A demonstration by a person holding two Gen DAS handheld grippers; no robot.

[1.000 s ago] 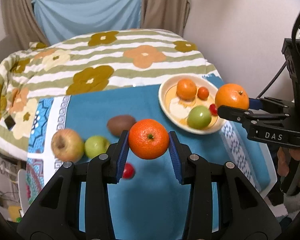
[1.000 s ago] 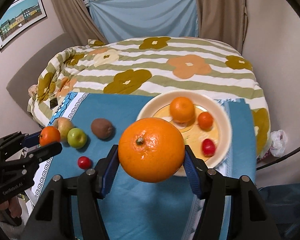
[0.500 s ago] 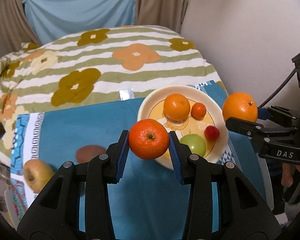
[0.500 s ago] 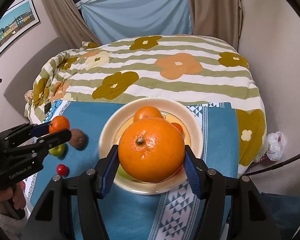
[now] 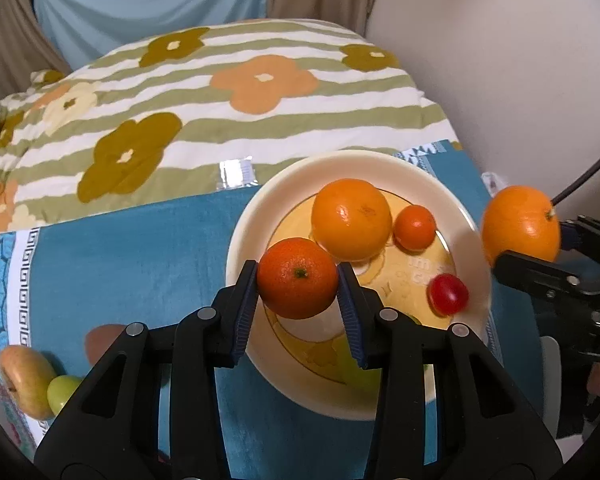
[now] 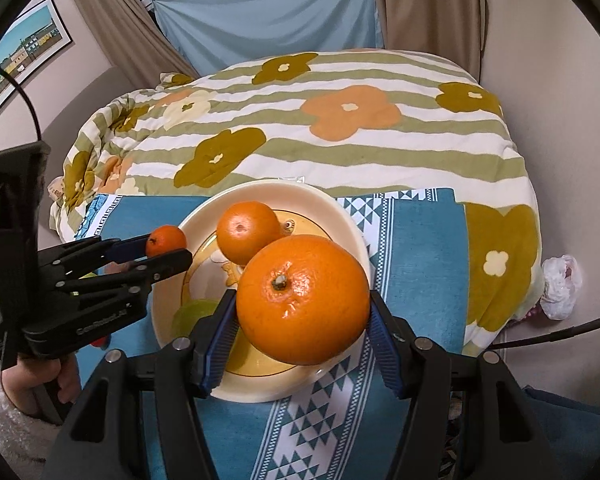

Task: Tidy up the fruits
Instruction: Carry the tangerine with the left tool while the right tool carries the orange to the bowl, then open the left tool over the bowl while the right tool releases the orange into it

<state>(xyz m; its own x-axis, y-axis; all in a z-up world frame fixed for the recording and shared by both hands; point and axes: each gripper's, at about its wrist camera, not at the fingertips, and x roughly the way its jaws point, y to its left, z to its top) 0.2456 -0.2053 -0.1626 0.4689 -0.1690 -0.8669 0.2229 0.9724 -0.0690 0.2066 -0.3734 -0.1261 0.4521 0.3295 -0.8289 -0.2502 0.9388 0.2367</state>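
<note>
Left wrist view shows the plate (image 5: 244, 236) in the middle right of the frame, on the blue cloth (image 5: 132, 248). It already holds an orange (image 5: 351, 219), a small mandarin (image 5: 415, 227), a cherry tomato (image 5: 447, 294) and a green fruit (image 5: 364, 364) half hidden at its lower edge. The left claw (image 5: 298, 280) is clamped on a mandarin (image 5: 297, 278), which hangs over the plate's left part. At the right edge the right claw (image 6: 302, 320) is clamped on a big orange (image 5: 520, 224), which hangs over the plate's right rim. In the lower left corner an apple (image 5: 24, 380), a green fruit (image 5: 62, 390) and a brown fruit (image 5: 100, 340) lie on the cloth. I judge the task is about half done: both held fruits are not yet set down, and these three wait.
</note>
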